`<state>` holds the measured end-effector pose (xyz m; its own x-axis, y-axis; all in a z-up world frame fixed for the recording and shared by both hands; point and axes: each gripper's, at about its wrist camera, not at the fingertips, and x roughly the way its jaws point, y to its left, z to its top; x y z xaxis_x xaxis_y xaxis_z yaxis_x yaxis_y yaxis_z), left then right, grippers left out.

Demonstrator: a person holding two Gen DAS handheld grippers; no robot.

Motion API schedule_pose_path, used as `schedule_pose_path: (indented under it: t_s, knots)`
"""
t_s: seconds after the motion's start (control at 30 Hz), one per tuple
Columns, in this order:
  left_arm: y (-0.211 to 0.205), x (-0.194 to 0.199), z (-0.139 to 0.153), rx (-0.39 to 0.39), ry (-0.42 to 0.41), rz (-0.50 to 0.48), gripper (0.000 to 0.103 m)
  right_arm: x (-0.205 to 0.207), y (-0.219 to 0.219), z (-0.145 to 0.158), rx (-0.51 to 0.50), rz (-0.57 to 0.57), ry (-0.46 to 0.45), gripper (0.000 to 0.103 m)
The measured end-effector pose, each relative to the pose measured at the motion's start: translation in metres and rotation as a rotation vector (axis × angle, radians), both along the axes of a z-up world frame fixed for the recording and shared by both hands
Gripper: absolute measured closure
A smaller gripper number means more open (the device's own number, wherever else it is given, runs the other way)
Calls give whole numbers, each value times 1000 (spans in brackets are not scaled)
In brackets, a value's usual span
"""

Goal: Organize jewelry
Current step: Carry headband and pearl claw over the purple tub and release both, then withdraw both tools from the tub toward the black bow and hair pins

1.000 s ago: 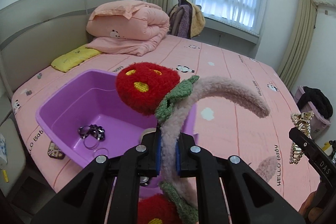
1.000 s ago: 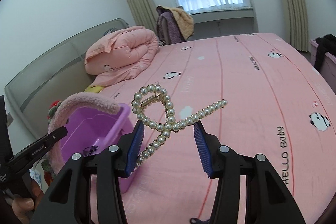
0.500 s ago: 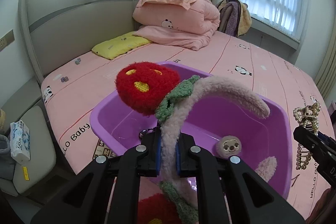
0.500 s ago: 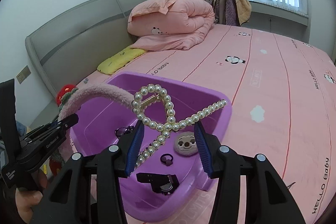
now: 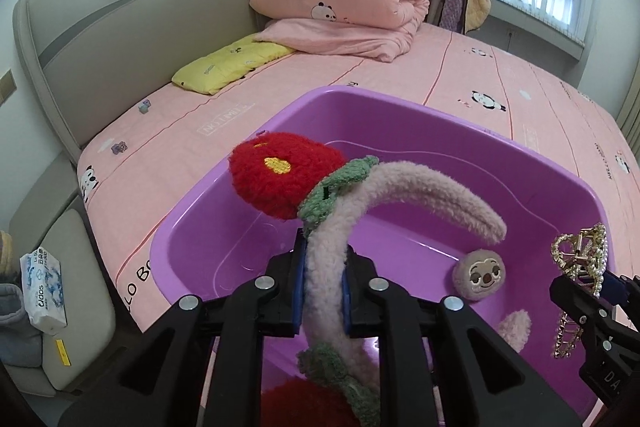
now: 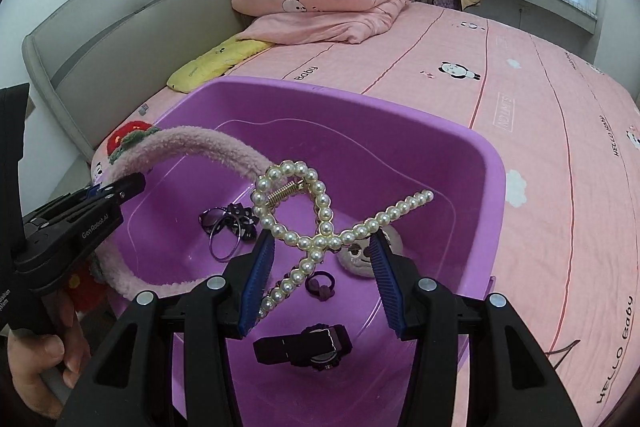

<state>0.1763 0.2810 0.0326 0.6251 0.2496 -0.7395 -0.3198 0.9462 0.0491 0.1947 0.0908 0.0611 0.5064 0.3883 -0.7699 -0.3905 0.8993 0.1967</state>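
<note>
left gripper [image 5: 322,293]: its fingers [image 5: 297,291] press on the pink fuzzy headband [image 5: 384,205] from both sides. They have just been opening a little, but the band is between them and both pads touch it.
headband: it stands up from your left fingers and bends over to the right of the left view. Its long curve hangs over the inside of the tub. The red flower [image 5: 286,183] on it sits up and to the left of the fingers.
right gripper [image 6: 322,279]: its fingers [image 6: 258,283] stand half apart, with the pearl clip [image 6: 316,223] caught between them. Both pads look to touch the clip, but the far side is hard to see.
pearl clip: its loop points up, and one long arm goes to the upper right of the right view. It is in the air over the tub, nearer the tub's right wall.
tub [image 6: 460,143]: purple, on the pink bed [image 6: 560,187]. It lies right under both grippers, so the way to go is down.
in the tub: a round plush face [image 5: 480,275], a black watch [image 6: 304,345], a dark ring bunch [image 6: 230,223] and a small purple ring [image 6: 320,285].
which hand is nearer: I think both are about the same. Your left one sits by the tub's left wall, your right one over its near middle.
next: I think you let go of each thing so it drops in. Keep the clip away from the watch.
</note>
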Motion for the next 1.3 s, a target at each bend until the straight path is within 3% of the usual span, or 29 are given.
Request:
schedule_pose_path:
  t_s: [0.1,0.17,0.2,0.27,0.4,0.83,1.3]
  knots:
    - [1,3,-1,5,13,6,72,1,3,-2,-30,6,4,55]
    - [1,3,2,27,10,23,21,5,8,-2,-43,6,10,53]
    - [0,1,6,39,-16,26,16,5,9,-2,-45,6,17,49]
    - [-4,-3,14,73,-51,16,16,6,9,-3,-45,-2,22,45]
    - [-11,-2,18,117,-40,-7,16,3,3,4,-29,-20,-18,43]
    - [-16,-19,21,71,-38,2,13,-7,-24,11,19,-47,-22,42]
    - [-47,-78,29,6,-70,-5,7,-49,-83,35,100,-71,-96,39]
